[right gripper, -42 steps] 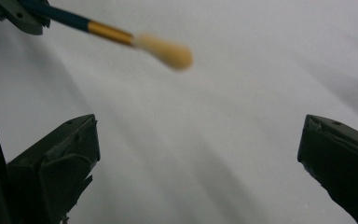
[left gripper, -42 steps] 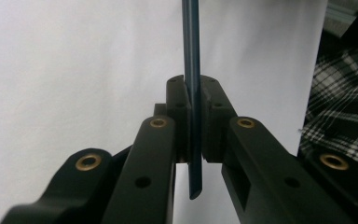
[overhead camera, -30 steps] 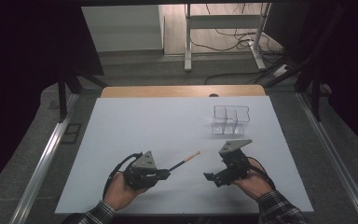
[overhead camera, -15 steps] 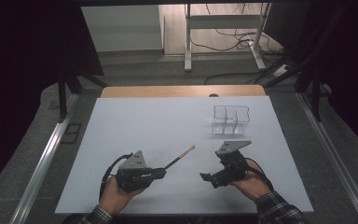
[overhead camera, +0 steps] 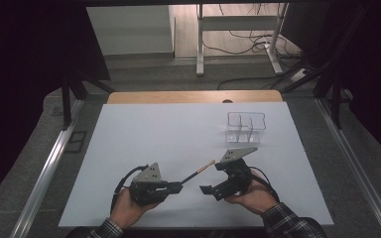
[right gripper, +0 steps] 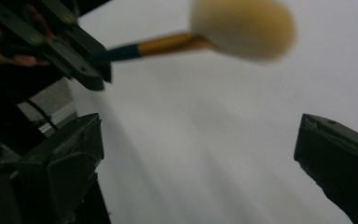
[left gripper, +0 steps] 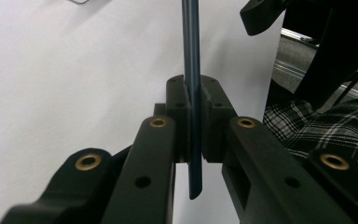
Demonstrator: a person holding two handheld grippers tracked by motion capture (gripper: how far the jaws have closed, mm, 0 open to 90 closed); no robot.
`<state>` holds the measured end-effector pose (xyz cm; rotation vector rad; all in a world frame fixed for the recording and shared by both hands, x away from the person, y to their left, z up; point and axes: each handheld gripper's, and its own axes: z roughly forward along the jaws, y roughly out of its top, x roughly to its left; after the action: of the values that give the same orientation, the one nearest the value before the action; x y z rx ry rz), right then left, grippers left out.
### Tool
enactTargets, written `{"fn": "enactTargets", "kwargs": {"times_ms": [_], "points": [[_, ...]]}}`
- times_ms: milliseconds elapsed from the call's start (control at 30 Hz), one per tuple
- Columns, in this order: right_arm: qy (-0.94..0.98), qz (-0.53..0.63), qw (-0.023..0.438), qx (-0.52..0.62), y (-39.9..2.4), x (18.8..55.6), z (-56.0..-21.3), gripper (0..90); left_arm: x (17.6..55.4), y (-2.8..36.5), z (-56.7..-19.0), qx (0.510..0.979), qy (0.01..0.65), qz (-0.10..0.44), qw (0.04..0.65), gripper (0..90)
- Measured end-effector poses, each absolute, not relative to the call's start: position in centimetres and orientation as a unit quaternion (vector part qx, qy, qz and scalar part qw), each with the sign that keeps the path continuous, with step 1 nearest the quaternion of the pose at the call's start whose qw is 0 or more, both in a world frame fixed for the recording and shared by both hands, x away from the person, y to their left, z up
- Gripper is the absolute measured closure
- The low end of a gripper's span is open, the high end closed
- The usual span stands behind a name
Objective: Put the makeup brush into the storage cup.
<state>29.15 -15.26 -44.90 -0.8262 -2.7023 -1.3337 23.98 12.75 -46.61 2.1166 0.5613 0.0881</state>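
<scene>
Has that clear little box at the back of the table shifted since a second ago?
No. The clear box sits at the same spot near the table's far right edge.

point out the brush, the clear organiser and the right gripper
brush (overhead camera: pixel 197 172), high view, on its dark handle
clear organiser (overhead camera: pixel 246 127), high view, on its middle divider
right gripper (overhead camera: pixel 207 189), high view, between its open fingertips

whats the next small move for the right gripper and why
Probably ease the right gripper toward the brush so its handle sits between the open jaws. The left gripper is shut on the handle's near end, the bristle tip points toward the clear organizer, and the right jaws stand wide beside it, touching nothing.
</scene>
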Motion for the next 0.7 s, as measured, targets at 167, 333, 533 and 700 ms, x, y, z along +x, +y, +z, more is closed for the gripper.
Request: {"fn": "enactTargets", "kwargs": {"times_ms": [167,333,533,700], "points": [[-0.856,-0.448,0.024,-0.256,-15.01,29.03,-44.48,11.5,23.92,12.45,-46.7,0.861,0.214,0.031,0.461,84.5],[-0.849,-0.466,0.036,-0.249,-15.06,28.97,-44.11,23.7,23.91,12.32,-46.8,0.863,0.207,0.031,0.46,84.5],[-0.84,-0.479,0.06,-0.248,-15.17,29.13,-43.95,36.6,23.88,12.16,-46.92,0.867,0.196,0.031,0.457,84.5],[-0.836,-0.483,0.081,-0.246,-15.13,29.27,-44.01,45.4,23.87,12.0,-47.06,0.873,0.186,0.03,0.45,84.4]]}}
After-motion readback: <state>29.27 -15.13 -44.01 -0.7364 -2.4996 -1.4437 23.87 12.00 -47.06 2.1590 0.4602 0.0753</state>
